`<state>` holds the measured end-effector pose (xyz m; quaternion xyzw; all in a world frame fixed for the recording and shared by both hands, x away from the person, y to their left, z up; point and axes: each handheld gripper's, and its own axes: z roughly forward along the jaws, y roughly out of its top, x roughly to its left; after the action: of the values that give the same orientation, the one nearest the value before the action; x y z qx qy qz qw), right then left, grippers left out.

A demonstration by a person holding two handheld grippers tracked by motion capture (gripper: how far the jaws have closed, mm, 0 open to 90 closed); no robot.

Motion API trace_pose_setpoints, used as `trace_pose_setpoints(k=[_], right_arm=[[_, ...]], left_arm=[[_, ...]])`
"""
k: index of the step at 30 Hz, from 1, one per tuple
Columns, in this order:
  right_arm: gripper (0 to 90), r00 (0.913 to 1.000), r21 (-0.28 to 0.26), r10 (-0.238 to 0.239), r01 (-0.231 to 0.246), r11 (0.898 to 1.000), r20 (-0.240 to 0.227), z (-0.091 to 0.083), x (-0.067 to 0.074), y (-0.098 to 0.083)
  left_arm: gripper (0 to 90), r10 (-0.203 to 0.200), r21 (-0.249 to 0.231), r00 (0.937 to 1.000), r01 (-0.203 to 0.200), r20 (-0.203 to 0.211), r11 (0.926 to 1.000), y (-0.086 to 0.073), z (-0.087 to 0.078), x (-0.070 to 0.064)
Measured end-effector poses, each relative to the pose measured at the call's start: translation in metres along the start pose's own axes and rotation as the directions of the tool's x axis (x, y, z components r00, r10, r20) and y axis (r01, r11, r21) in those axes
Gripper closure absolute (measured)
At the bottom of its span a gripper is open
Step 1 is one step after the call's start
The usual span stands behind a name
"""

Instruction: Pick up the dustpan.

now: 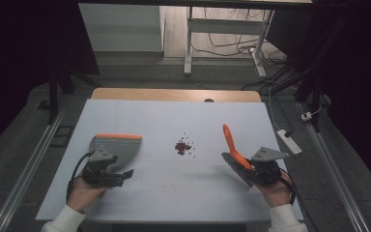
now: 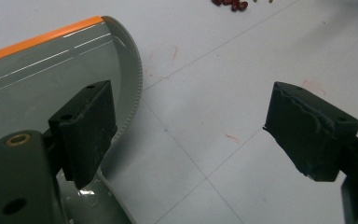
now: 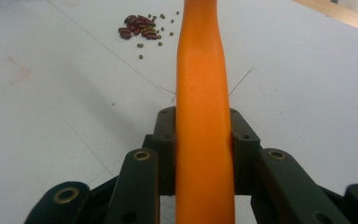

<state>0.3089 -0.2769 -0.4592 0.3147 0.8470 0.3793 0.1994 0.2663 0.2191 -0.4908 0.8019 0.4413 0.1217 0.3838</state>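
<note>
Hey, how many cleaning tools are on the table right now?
2. A grey dustpan with an orange edge lies at the left, beside the open left hand-held gripper. An orange-handled brush is clamped in the right hand-held gripper.

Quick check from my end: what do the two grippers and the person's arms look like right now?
Both the left gripper and right gripper are black, with blocky black jaws and brass-coloured pivot rivets. Each carries a grey three-cornered plate on top and trails a black cable. The person wears white sleeves.
</note>
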Motion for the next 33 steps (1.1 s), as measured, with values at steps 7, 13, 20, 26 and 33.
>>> trace_pose_setpoints(k=[7,13,20,26,33], right_arm=[[70.0,1.0,0.001,-0.002,0.002,1.0,-0.003,0.0,0.001,0.0],[70.0,1.0,-0.003,0.005,-0.005,1.0,0.001,0.0,0.002,0.001],[70.0,0.9998,-0.008,0.02,-0.02,1.0,0.01,-0.003,0.001,0.001],[69.9,0.9995,-0.03,0.03,-0.03,0.999,0.002,-0.006,-0.002,0.002],[69.9,0.9998,-0.034,0.017,-0.017,0.999,-0.005,-0.007,-0.001,0.002]], left_arm=[[17.2,0.002,0.003,1.0,-0.002,-0.005,1.0,0.001,-0.001,0.0],[17.2,0.007,0.006,1.0,-0.007,-0.001,1.0,0.003,-0.002,-0.001],[17.2,0.015,0.02,0.9997,-0.015,-0.018,0.9997,0.011,-0.007,-0.012],[17.1,0.026,0.047,0.9994,-0.025,-0.024,0.9986,0.022,-0.01,-0.017],[16.1,-0.004,0.083,0.9935,0.013,-0.114,0.9964,0.045,-0.02,-0.017]])
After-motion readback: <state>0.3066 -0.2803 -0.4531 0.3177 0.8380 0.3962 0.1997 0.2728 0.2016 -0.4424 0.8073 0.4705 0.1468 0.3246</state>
